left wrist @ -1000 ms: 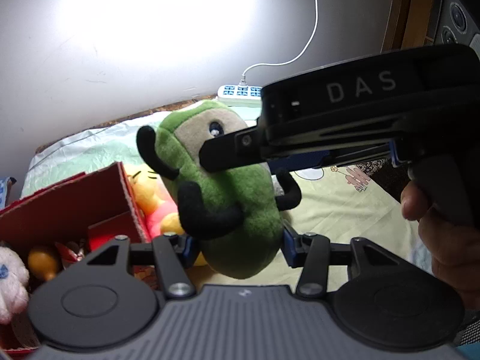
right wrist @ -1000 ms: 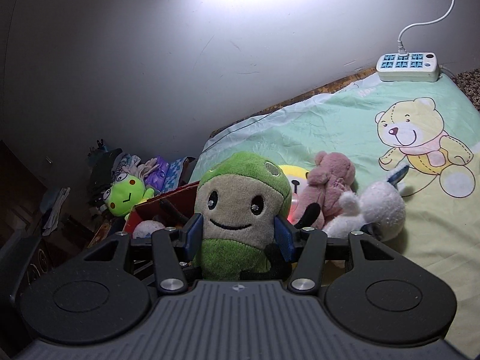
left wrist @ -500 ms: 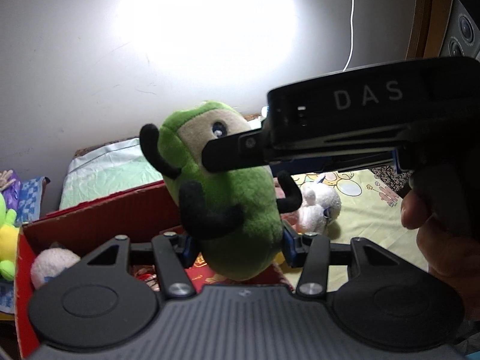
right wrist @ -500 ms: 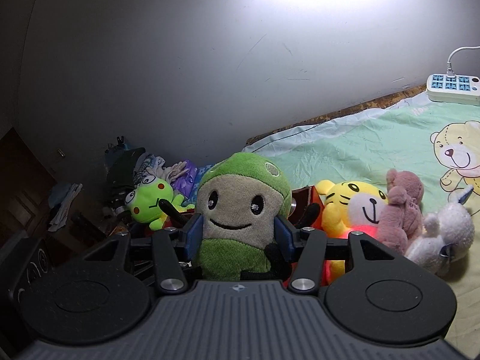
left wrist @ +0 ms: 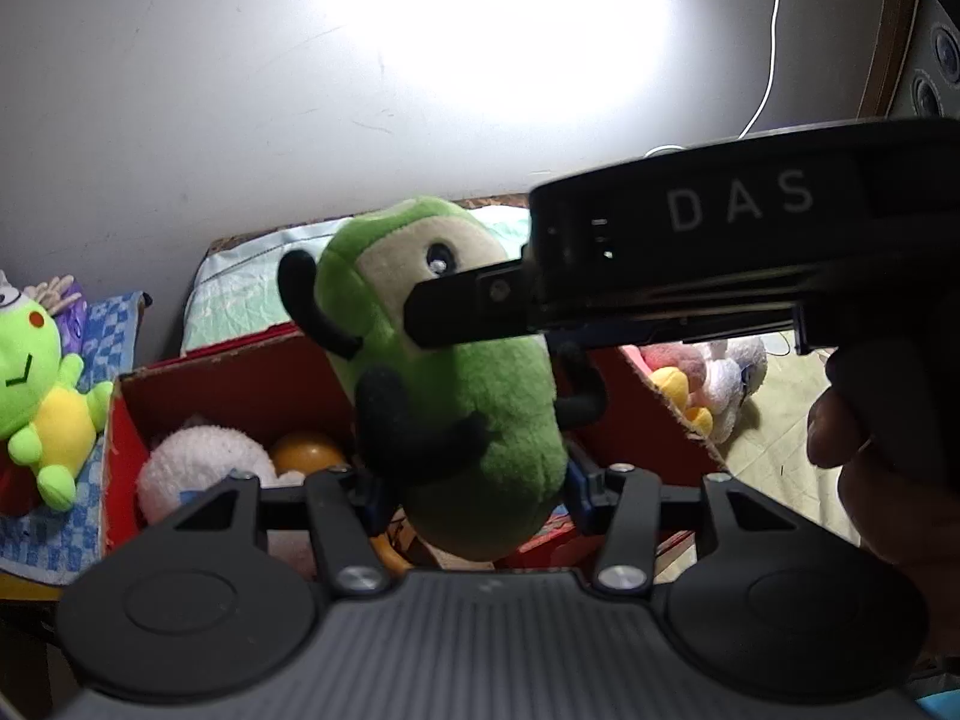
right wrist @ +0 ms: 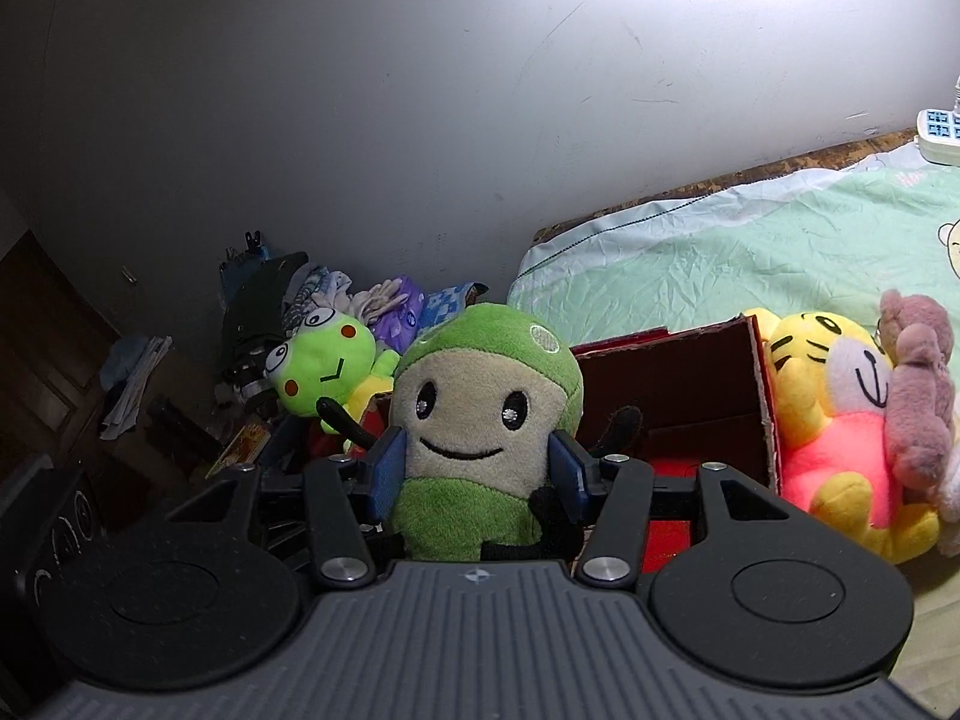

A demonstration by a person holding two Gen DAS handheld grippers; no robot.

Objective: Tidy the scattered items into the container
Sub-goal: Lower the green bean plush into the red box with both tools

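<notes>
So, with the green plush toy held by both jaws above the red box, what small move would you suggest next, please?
Probably lower the green plush toy a little into the red box: it hangs over the opening, both grippers clamp it, and space shows beside the white plush and orange ball.

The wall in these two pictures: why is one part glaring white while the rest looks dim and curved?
Left wrist view: a lamp's glare blows out the wall above the green plush, erasing detail. Right wrist view: only the glare's lower edge shows at the top, so the wall falls off grey and the left corner is dark. Both: the fisheye lens bends the edges.
</notes>
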